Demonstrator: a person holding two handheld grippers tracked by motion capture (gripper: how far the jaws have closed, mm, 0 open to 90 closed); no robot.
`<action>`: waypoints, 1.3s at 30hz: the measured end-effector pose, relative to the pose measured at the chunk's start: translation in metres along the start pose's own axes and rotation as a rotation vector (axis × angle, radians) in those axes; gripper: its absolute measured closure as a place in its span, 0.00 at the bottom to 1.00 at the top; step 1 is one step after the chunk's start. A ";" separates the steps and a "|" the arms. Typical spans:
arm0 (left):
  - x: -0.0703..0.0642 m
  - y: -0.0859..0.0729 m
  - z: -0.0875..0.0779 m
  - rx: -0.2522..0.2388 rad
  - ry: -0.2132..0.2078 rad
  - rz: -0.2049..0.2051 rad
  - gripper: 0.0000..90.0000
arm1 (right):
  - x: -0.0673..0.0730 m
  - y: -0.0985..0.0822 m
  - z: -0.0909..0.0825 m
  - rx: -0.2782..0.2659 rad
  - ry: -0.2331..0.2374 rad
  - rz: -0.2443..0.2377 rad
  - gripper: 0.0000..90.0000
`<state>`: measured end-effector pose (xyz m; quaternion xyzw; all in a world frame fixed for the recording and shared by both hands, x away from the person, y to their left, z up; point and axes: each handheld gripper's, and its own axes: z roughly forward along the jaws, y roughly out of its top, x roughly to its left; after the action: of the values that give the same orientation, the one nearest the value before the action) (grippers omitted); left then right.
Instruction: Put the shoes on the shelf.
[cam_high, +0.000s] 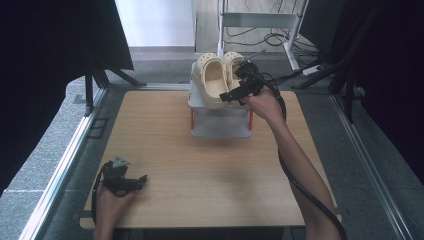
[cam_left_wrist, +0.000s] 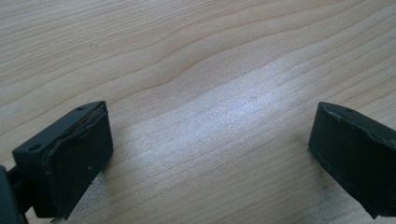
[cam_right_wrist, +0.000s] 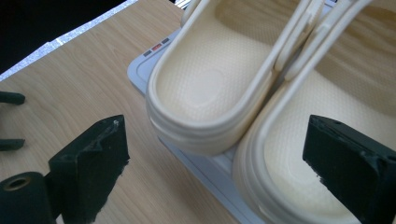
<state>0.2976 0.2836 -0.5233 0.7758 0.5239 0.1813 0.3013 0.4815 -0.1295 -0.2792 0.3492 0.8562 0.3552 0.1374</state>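
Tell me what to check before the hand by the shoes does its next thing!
1. Right tool open: ok, jaws wide apart.
2. Nothing held in it: ok, its jaws sit around the shoe heels without gripping.
3. Two cream clogs sitting together on the white rack: ok.
4. Clogs steady: cannot tell; in the right gripper view one heel overhangs the rack's edge.
5. Left tool out of the way: ok, open over bare wooden table, near the front corner.
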 end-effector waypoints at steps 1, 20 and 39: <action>0.000 0.000 0.000 0.000 0.000 0.000 0.00 | 0.000 -0.003 -0.002 -0.005 -0.001 -0.003 0.05; 0.000 0.000 0.000 0.002 0.003 -0.001 0.00 | 0.001 -0.063 -0.045 -0.055 0.026 -0.077 0.00; -0.001 0.000 0.000 0.003 0.008 -0.002 0.00 | -0.002 -0.143 -0.069 -0.086 0.015 -0.043 0.00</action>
<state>0.2977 0.2823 -0.5231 0.7749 0.5263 0.1832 0.2983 0.3778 -0.2379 -0.3310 0.3217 0.8485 0.3911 0.1535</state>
